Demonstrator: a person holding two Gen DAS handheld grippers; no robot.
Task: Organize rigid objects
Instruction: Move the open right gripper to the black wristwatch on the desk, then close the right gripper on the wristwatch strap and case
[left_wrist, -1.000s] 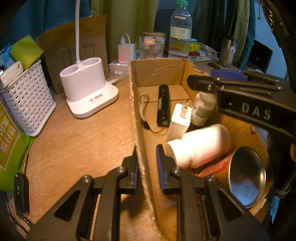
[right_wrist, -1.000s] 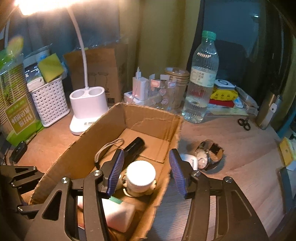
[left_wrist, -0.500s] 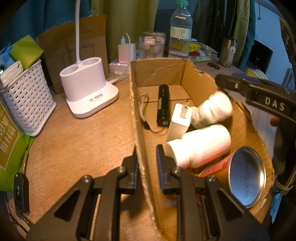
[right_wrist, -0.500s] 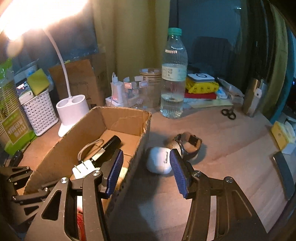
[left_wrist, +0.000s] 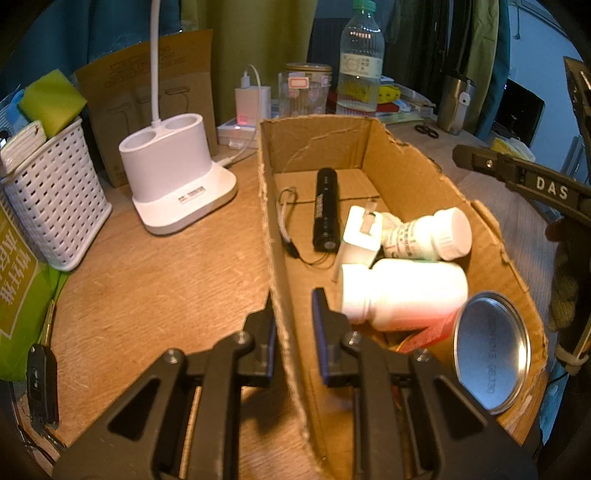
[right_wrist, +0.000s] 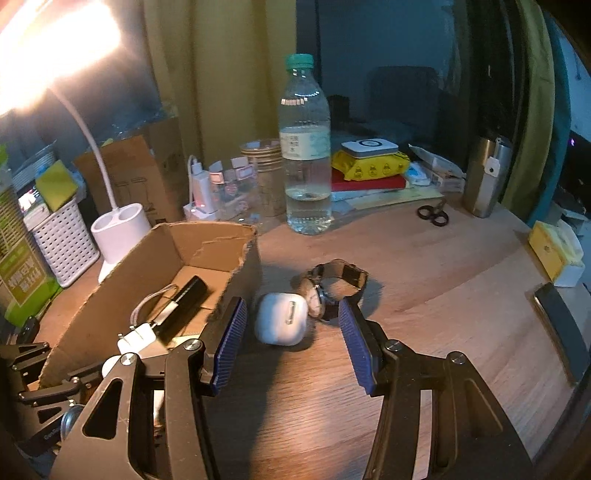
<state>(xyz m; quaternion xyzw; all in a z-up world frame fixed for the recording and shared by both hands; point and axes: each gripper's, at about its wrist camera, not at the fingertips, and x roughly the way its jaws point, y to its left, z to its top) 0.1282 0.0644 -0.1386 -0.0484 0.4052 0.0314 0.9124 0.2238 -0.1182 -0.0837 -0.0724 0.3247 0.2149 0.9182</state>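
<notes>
From the left wrist camera, the left gripper (left_wrist: 291, 325) is pinching the near side wall of the cardboard box (left_wrist: 417, 177), one finger outside the wall and one inside. The box stands on the wooden table (left_wrist: 155, 288). In it lie a black flashlight (left_wrist: 325, 208) with a cord loop, a white charger plug (left_wrist: 360, 232), a small white pill bottle (left_wrist: 428, 236) on its side, and a larger white bottle (left_wrist: 402, 291) lying across the near part. A metal can (left_wrist: 487, 350) leans at the box's near right corner; what sits beneath it is hard to make out. Left of the box stand a white lamp base (left_wrist: 173, 177) and a white slotted basket (left_wrist: 51, 199). A black key fob (left_wrist: 42, 380) lies at the table's left edge. The right gripper's arm (left_wrist: 524, 181) shows beyond the box's right wall.

From the right wrist camera, the right gripper (right_wrist: 291, 339) is spread and empty, its blue pads hanging above the table just outside the box's right wall. Between the pads, farther along the table, sits a white earbud case (right_wrist: 282, 323), with a wristwatch (right_wrist: 332, 288) just beside it, apparently touching. A water bottle (right_wrist: 304, 158) stands behind them, and small black scissors (right_wrist: 432, 214) and a steel tumbler (right_wrist: 485, 177) lie farther right.
</notes>
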